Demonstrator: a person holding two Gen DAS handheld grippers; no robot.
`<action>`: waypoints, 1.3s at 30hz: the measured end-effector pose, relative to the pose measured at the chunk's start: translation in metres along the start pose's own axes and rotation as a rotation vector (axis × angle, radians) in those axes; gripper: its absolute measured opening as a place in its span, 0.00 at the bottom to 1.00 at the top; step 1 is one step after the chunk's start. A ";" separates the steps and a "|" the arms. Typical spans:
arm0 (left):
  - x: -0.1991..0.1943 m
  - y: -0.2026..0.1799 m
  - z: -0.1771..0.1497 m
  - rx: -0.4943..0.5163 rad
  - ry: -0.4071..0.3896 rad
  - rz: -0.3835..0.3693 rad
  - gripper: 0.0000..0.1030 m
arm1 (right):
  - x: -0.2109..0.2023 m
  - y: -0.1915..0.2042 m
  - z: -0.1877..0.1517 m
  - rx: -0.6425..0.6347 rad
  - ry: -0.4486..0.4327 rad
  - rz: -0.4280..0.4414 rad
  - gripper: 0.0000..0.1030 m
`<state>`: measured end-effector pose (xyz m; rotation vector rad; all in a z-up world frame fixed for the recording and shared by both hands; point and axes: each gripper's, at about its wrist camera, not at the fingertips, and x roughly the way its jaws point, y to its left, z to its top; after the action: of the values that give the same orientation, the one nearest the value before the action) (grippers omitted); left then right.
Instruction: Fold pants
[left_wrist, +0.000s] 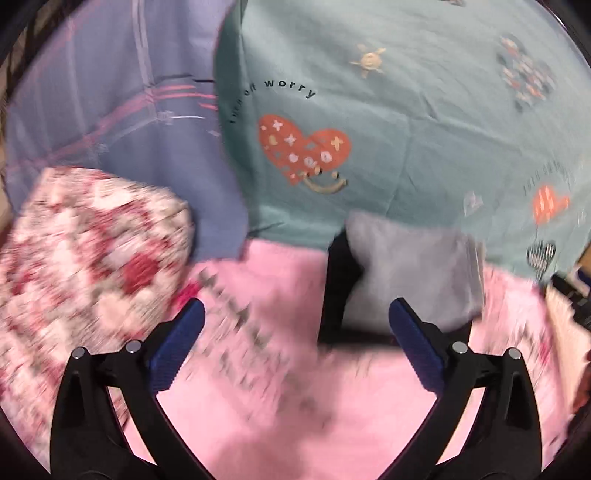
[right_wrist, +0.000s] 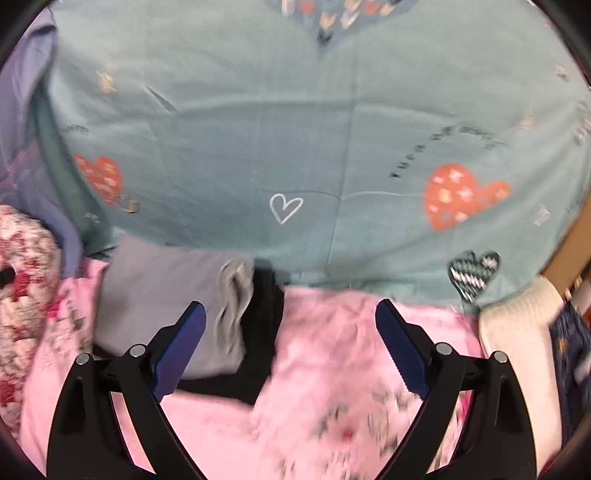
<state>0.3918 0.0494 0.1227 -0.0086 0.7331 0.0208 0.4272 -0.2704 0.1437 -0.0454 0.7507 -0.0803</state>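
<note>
Hovering spread over the pink pants (left_wrist: 280, 398), left gripper (left_wrist: 295, 332) and right gripper (right_wrist: 291, 332) grip nothing.

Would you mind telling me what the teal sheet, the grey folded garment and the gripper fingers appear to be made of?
Teal sheet: thin woven fabric, probably cotton, matte, with sharp creases and printed hearts.
Grey folded garment: soft knit or jersey, matte, with limp rumpled edges.
Left gripper fingers: blue ribbed pads, likely rubber or plastic, on glossy black plastic arms.
</note>
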 end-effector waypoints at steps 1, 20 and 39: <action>-0.019 -0.003 -0.021 0.003 -0.001 0.017 0.98 | -0.023 0.001 -0.014 0.005 -0.011 0.007 0.93; -0.036 -0.054 -0.201 0.008 -0.065 0.017 0.98 | -0.099 0.035 -0.227 0.094 -0.108 -0.035 0.99; -0.012 -0.056 -0.219 0.036 -0.032 0.006 0.98 | -0.071 0.060 -0.256 -0.002 -0.012 -0.021 0.99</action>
<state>0.2374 -0.0101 -0.0318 0.0281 0.7018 0.0132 0.2042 -0.2075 0.0011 -0.0560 0.7380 -0.0990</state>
